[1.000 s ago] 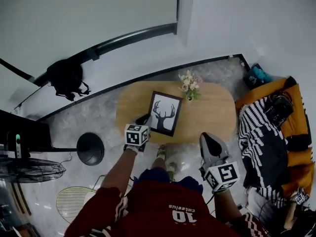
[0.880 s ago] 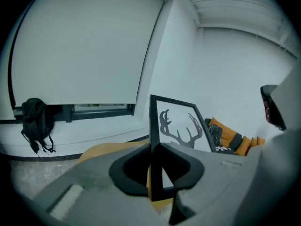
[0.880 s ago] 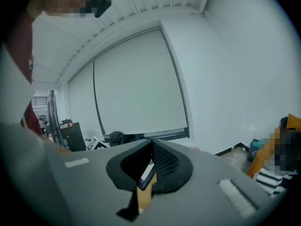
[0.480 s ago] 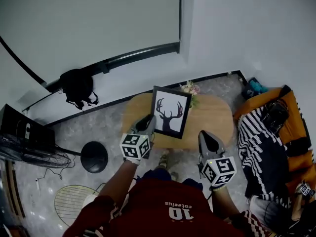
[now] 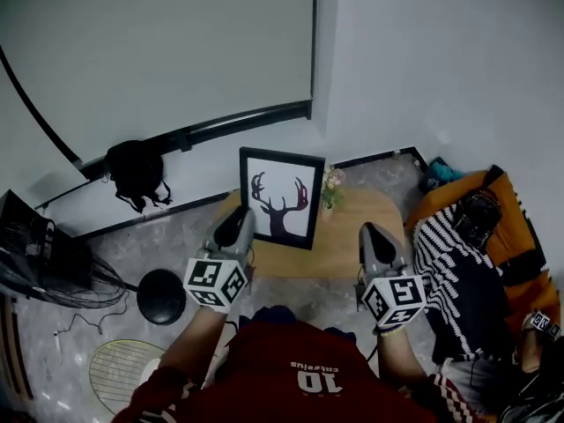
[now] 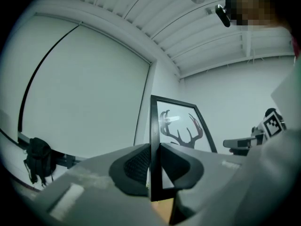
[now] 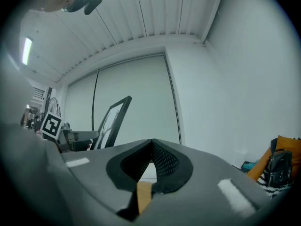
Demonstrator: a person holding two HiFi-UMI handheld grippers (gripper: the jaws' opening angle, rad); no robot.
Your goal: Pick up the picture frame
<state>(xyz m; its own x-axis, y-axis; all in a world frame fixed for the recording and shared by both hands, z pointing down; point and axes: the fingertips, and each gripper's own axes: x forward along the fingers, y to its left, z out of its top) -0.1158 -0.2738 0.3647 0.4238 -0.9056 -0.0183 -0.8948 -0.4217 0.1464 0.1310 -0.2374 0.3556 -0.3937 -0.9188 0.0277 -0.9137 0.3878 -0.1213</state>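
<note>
The left gripper [image 5: 236,225] is clamped on the left edge of the picture frame [image 5: 280,197] and holds it upright over the wooden table [image 5: 361,236], seemingly clear of the top. The right gripper [image 5: 374,239] hovers just beside it, jaws closed together on nothing.

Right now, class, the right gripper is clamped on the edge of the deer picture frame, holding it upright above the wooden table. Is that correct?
Not quite: the left gripper is the one clamped on the picture frame, as the left gripper view shows. The right gripper is shut on nothing. The rest stands: the frame is upright above the wooden table.
</note>
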